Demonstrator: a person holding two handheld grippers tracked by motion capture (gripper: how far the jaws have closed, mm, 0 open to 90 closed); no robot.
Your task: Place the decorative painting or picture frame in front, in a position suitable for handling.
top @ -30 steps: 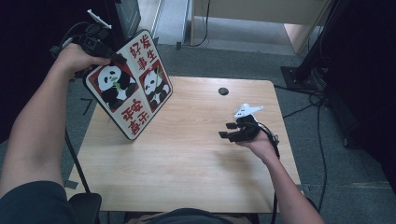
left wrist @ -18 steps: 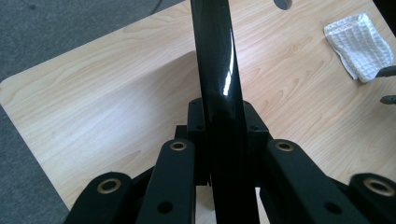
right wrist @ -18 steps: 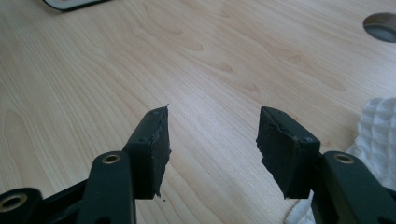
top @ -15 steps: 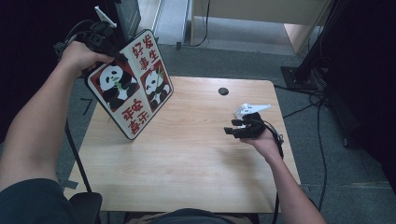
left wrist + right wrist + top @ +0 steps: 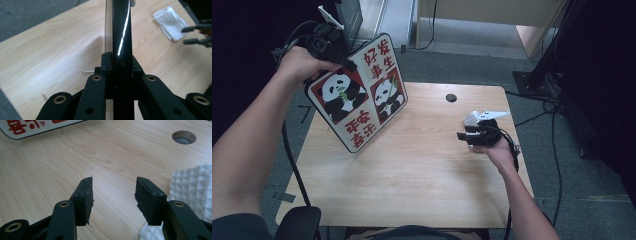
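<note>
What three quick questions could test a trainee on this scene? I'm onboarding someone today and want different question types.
1. True or false: the left gripper is clamped on the panda board's edge.
2. The right gripper is: A) shut on the cloth, B) open beside the cloth, C) holding the board.
3. Fill in: the board's lower corner is near the ____, though contact cannot be told.

Key: 1 true; 2 B; 3 table.

Dim edges, perhaps overhead glare, soft focus
</note>
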